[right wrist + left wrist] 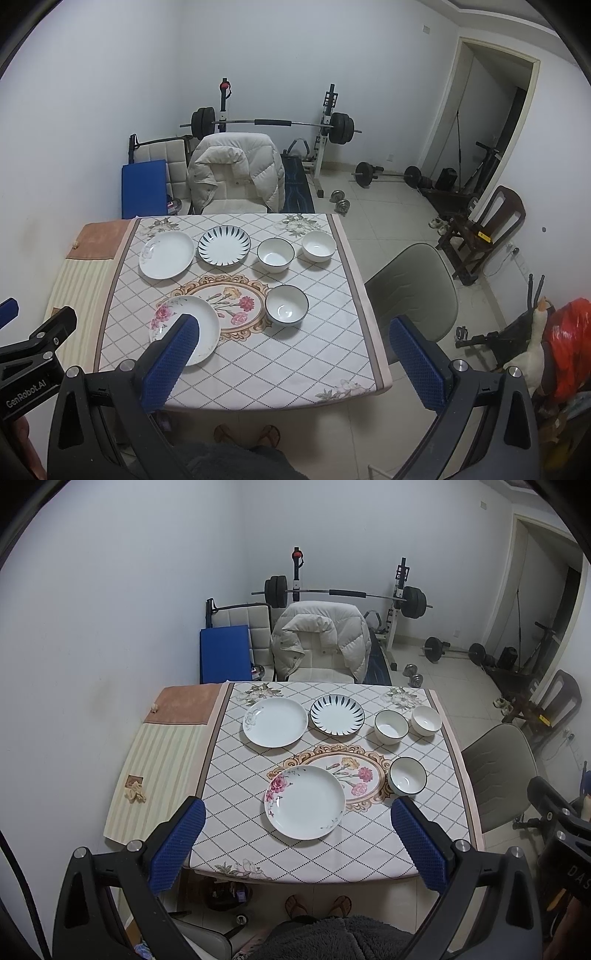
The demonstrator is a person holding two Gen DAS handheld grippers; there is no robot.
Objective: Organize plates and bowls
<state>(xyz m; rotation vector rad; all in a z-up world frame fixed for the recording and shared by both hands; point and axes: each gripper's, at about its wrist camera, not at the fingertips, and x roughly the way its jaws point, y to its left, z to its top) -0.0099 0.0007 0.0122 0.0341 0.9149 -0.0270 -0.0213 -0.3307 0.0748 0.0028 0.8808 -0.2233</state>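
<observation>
Plates and bowls: three plates, three bowls, all loose on the patterned tablecloth (pixel 332 842).

Pink-flowered plate (pixel 304 806) lies nearest you, at 12 o'clock between the spread fingers of your left gripper (pixel 297 843); dark-rimmed bowl (pixel 407 776) just beside it at 3 o'clock. Far row: white plate (pixel 275 722), blue-rayed plate (pixel 337 715), two bowls (pixel 391 726). Your right gripper (pixel 290 363) is spread, holding nothing. Barbell rack (pixel 347 594) against the rear wall.

Black hand-held gripper (pixel 297 845) frames, blue textured pads (pixel 177 845), silver screws
</observation>
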